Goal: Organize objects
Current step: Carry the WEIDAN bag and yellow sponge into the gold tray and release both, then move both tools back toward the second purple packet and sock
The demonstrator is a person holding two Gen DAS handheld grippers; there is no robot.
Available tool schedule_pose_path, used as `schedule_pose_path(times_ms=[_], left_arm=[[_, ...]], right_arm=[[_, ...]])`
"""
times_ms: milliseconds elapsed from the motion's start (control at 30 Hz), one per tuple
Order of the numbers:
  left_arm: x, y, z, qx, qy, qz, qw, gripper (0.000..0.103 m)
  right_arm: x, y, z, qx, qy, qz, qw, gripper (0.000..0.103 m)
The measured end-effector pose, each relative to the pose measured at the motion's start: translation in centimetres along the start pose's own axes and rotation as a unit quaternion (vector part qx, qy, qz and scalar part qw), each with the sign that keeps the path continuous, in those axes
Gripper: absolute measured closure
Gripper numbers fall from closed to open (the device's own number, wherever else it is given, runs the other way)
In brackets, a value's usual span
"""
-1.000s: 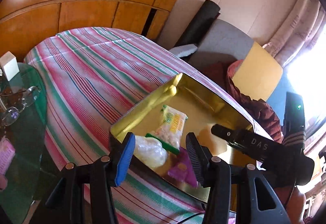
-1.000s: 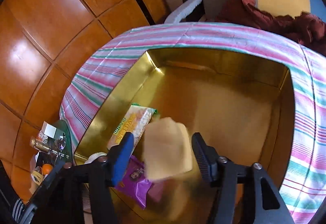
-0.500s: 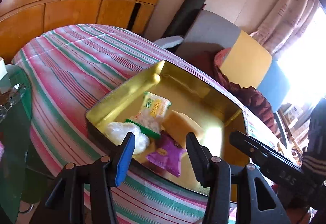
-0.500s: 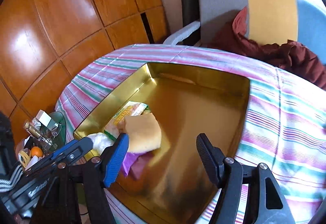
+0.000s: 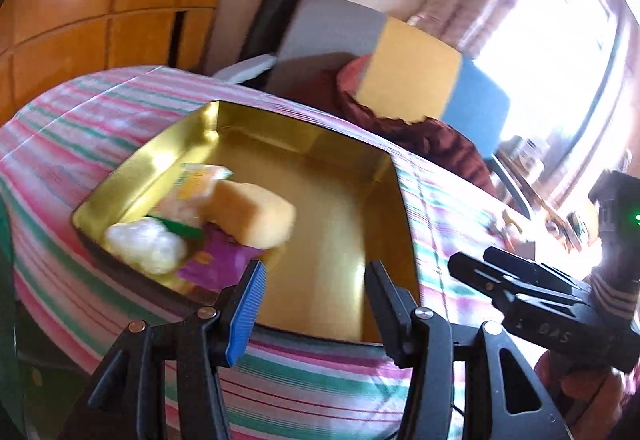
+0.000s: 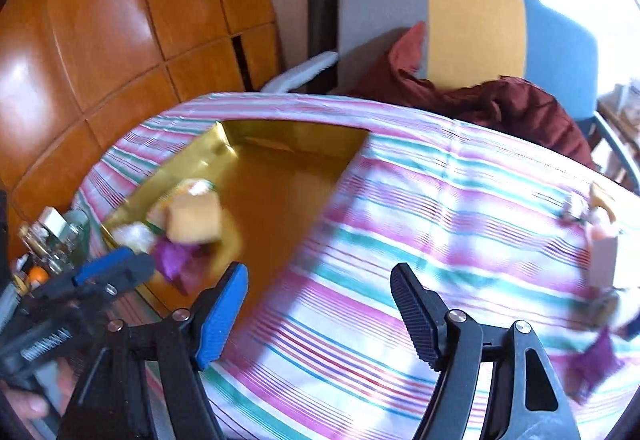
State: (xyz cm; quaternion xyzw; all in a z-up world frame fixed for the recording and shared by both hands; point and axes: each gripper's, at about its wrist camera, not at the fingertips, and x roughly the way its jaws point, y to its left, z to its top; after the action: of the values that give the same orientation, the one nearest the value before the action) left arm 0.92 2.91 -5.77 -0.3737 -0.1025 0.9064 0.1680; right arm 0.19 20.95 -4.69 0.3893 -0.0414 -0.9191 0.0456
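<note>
The pale-yellow sponge-like block (image 6: 195, 218), a second ago between the right gripper (image 6: 320, 310)'s fingers, now lies released in the shallow gold metal tin (image 6: 280, 176); both grippers gape empty, the left gripper (image 5: 316, 304) included.

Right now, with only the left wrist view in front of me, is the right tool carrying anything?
Observer: No. The right tool is open and empty, above the striped cloth.
Operator: Is anything lying outside the gold tin?
Observer: Yes, a purple packet lies on the cloth at the far right.
Operator: Only that?
Observer: A pale pink carton stands near it, though it is blurred.
</note>
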Motion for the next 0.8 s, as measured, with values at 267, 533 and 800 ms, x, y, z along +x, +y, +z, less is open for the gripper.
schedule_pose_path(times_ms=[267, 533, 800], left_arm=[[0.8, -3.9, -1.9, 0.066, 0.032, -0.047, 0.9962, 0.051], [0.2, -7.8, -3.5, 0.118, 0.032, -0.082, 0.989, 0.051], [0.3, -9.7, -4.5, 0.134, 0.045, -0.087, 0.9862, 0.051]], right_arm=[[-2.6, -7.1, -3.4, 0.024, 0.019, -0.067, 0.997, 0.028], [-5.9, -15.2, -5.7, 0.067, 0.02, -0.137, 0.988, 0.028], [-5.9, -23.5, -5.8, 0.101, 0.078, -0.174, 0.976, 0.036]])
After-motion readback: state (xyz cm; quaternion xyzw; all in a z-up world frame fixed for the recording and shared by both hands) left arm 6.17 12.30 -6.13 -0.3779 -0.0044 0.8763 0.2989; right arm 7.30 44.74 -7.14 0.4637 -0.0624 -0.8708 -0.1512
